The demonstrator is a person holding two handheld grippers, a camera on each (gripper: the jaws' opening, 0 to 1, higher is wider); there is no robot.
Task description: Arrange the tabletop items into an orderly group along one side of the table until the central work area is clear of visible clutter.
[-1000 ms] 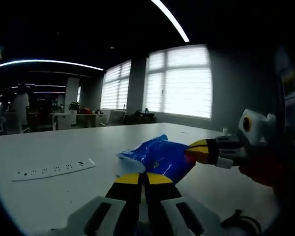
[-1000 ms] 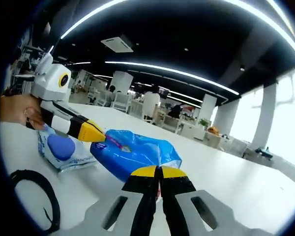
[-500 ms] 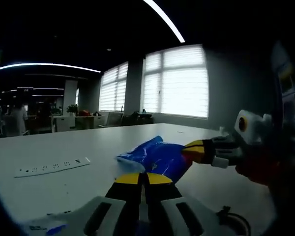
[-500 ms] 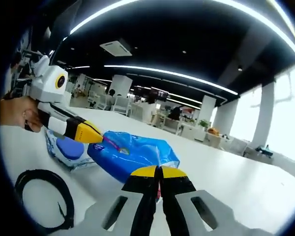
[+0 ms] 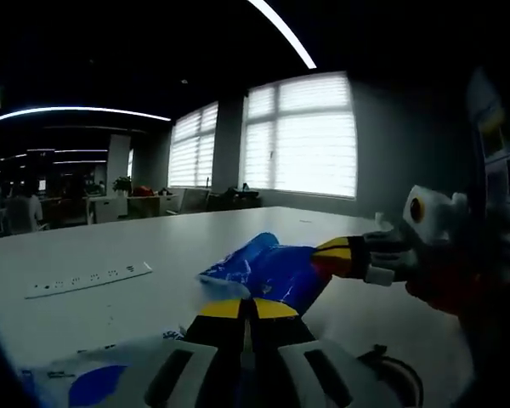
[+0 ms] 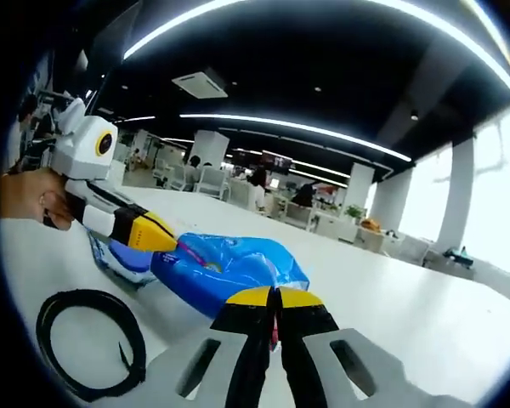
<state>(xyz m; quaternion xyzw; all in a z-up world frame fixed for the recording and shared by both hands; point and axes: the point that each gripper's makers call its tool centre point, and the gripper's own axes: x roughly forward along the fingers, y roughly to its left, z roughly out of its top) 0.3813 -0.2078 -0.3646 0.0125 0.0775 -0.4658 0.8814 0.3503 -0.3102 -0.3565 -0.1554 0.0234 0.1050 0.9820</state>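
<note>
A shiny blue plastic bag (image 5: 274, 269) hangs stretched between both grippers above the white table (image 5: 102, 246). My left gripper (image 5: 246, 304) is shut on its near edge. From the right, my right gripper (image 5: 325, 257) pinches the far end. In the right gripper view the bag (image 6: 225, 270) runs from my right gripper (image 6: 274, 296), shut on it, to the left gripper (image 6: 166, 240), which a hand (image 6: 32, 200) holds. A white and blue pouch (image 6: 121, 257) lies partly under the bag, and the pouch (image 5: 89, 384) also shows beside my left jaws.
A black cable coil (image 6: 89, 344) lies on the table near the pouch; the coil (image 5: 393, 389) shows again low right. A white power strip (image 5: 87, 279) lies further left. Office desks, chairs and people stand far behind, with bright windows beyond.
Both grippers have carried the blue bag over toward the pouch, which it now partly covers. The pouch and the cable coil have come closer in both views.
</note>
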